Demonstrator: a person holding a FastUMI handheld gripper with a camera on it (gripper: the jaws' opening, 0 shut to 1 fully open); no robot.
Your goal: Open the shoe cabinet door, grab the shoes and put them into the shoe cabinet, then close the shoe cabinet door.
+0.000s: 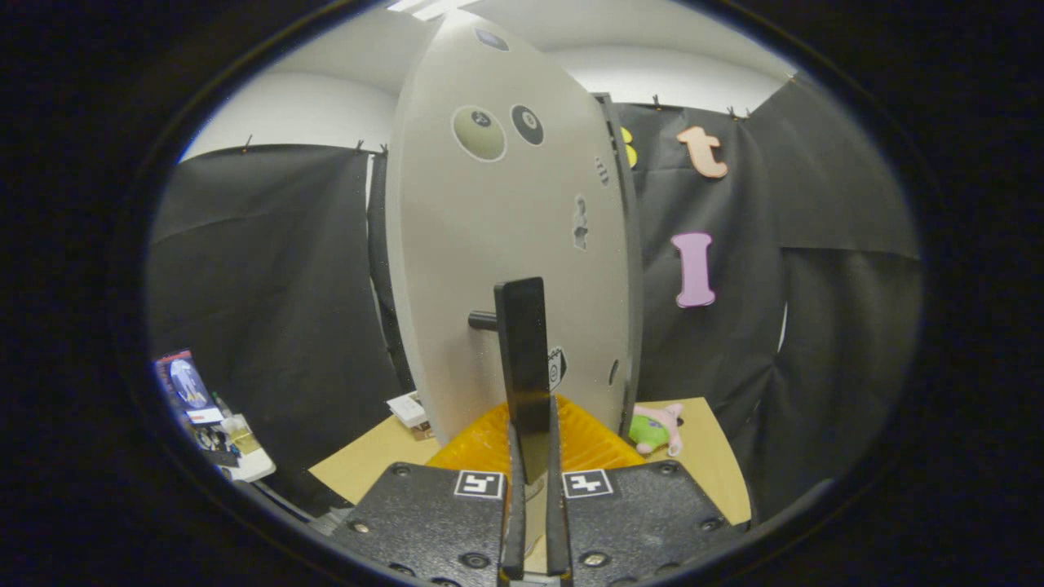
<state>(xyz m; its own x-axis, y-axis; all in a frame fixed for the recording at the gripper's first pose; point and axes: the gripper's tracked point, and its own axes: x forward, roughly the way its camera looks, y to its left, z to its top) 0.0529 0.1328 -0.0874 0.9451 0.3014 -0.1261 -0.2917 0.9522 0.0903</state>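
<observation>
Standing upright straight ahead of the gripper (534, 469) is a pale shoe cabinet door (510, 244), seen at close range and rising tall above the fingers. A dark vertical bar handle (522, 359) is fixed to the door on a short stub that juts out to its left. The lower end of this handle is clamped between the two fingers, which are drawn nearly together with only the thin bar between them. The handle's long axis is upright, in line with the slot between the fingers, so the door is held by its handle rather than merely faced. Round stickers are seen high on the door, and a small sticker sits just beside the handle's lower part.

Whether the door is being swung open or shut cannot be told from this view; the grip is judged to serve a swing about the hinge side, which is thought to lie along the door's right edge, where a darker cabinet frame (628, 269) is seen. No shoes are made out.

Below the door, an orange ridged mat (587, 440) lies on a tan tabletop (367, 465). A small pink and green plush toy (656, 428) rests near the door's lower right corner.
</observation>
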